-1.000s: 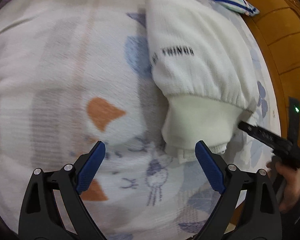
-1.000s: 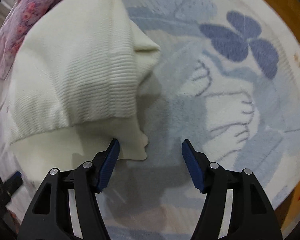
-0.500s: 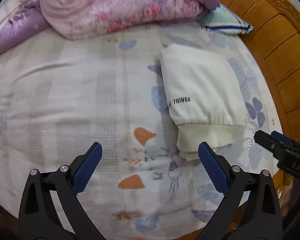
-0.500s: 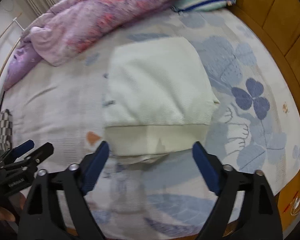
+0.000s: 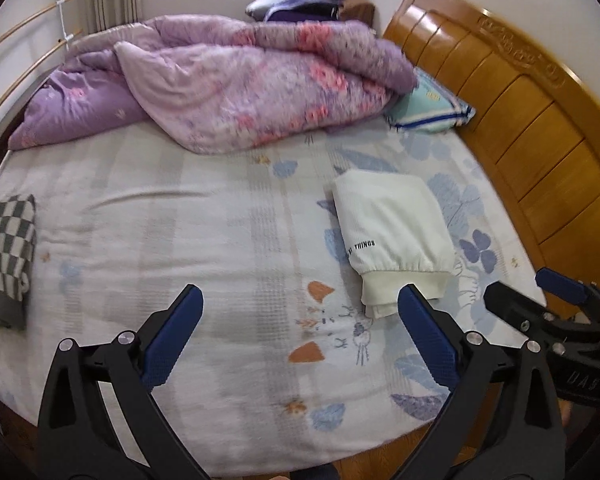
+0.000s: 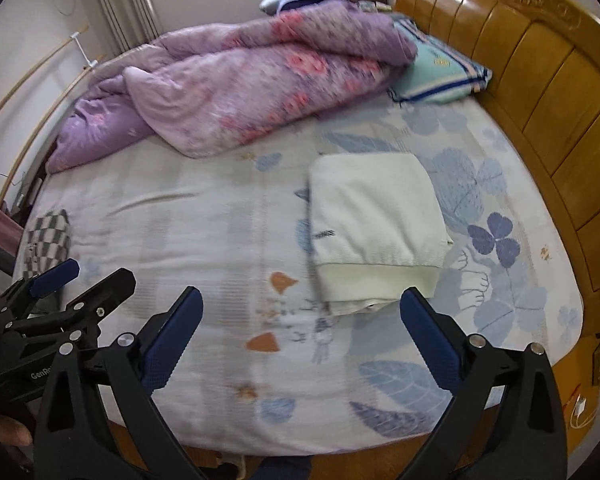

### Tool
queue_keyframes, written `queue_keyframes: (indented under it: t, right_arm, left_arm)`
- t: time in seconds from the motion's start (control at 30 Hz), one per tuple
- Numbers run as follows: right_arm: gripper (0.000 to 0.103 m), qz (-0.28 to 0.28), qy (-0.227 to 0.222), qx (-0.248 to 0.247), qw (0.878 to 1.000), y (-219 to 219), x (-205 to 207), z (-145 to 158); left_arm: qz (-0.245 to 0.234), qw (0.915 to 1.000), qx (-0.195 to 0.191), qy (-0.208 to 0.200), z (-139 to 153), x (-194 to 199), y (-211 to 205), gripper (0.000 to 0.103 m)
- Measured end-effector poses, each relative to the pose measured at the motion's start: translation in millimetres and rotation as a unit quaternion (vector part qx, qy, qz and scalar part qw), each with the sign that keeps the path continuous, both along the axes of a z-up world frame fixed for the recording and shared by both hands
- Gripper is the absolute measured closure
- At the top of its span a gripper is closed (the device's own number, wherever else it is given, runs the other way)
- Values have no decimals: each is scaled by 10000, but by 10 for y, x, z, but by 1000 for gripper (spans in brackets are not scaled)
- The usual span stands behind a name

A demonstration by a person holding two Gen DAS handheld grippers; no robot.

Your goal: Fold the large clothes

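The sweater lies folded on the bed near the headboard, and both the left gripper and the right gripper, jaws just opened wide and empty, should lift away without catching it.

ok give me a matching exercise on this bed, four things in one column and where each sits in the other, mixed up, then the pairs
Things:
1. folded cream sweatshirt
2. checked garment
3. purple quilt
4. striped pillow

Places:
A. left edge of the bed
B. bunched along the far side of the bed
C. against the wooden headboard, beside the quilt
D. flat on the sheet, nearer the headboard side

Pairs: 1-D, 2-A, 3-B, 4-C
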State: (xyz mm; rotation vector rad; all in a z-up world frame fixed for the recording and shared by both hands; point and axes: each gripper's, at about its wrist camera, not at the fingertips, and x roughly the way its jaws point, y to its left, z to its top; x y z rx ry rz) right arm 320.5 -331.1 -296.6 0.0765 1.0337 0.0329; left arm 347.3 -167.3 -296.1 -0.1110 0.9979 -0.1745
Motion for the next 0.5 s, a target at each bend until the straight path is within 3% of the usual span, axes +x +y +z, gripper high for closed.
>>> queue_keyframes:
  t: [0.33, 0.5]
  right_arm:
    - [8, 79, -643, 168, 9978, 886, -841, 917]
    - [8, 76, -859, 91, 9962, 1223, -1185, 1317]
  left_arm:
    - [-40, 9957, 165, -910, 1011, -900, 803, 5]
    - [-56, 9945, 230, -1022, 1488, -1316, 1144, 5]
